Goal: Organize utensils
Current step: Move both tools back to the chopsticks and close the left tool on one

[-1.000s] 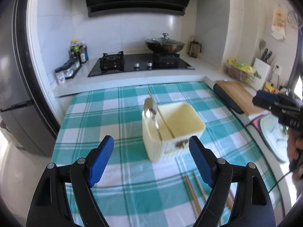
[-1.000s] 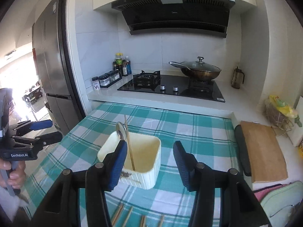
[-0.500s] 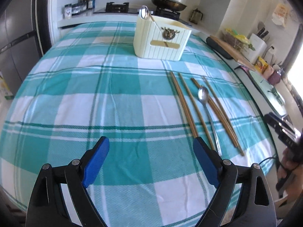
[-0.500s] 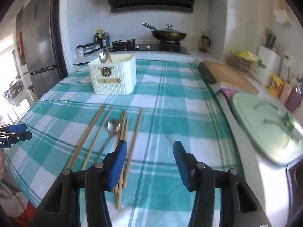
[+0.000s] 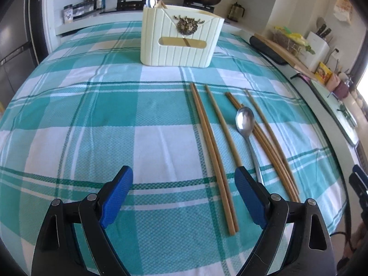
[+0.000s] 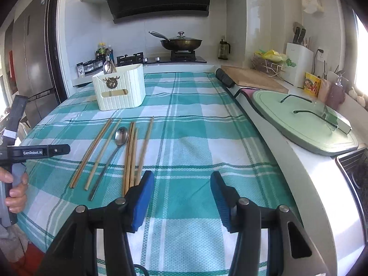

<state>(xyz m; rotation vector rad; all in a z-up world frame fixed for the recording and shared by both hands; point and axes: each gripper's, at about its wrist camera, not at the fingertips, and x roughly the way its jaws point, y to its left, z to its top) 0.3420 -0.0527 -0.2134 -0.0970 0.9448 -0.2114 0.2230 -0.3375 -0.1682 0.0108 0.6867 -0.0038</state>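
Left wrist view: the left gripper (image 5: 184,195) points steeply down over the near part of the checked tablecloth (image 5: 92,115). Its jaws stand wide apart with only cloth between the blue pads (image 5: 116,197); nothing is grasped. The log of pictures shows them opening slightly further within the last second. Wooden chopsticks (image 5: 212,151) lie loose on the cloth, running away from the camera, and the near ends of the leftmost pair lie just inside the right-hand pad. A metal spoon (image 5: 246,124) lies among them, bowl pointing towards the holder, its handle passing behind that pad. The cream utensil holder (image 5: 180,39) stands upright further back, with a second spoon (image 5: 153,0) standing in it. A second earlier this camera looked level at the holder from close by; it is now pulled back, lower, and tilted down onto the loose utensils.

Right wrist view: the right gripper (image 6: 181,195) points down at bare cloth to the right of the chopsticks (image 6: 131,151), jaws part open and empty, unchanged in width from the earlier pictures. Its left pad overlaps the near ends of the rightmost sticks in the picture; contact cannot be told. The spoon (image 6: 120,136) lies between the sticks. At the left edge a hand (image 6: 13,188) holds the other gripper's handle. Earlier this view was close over the holder (image 6: 119,89); now the holder stands well back.
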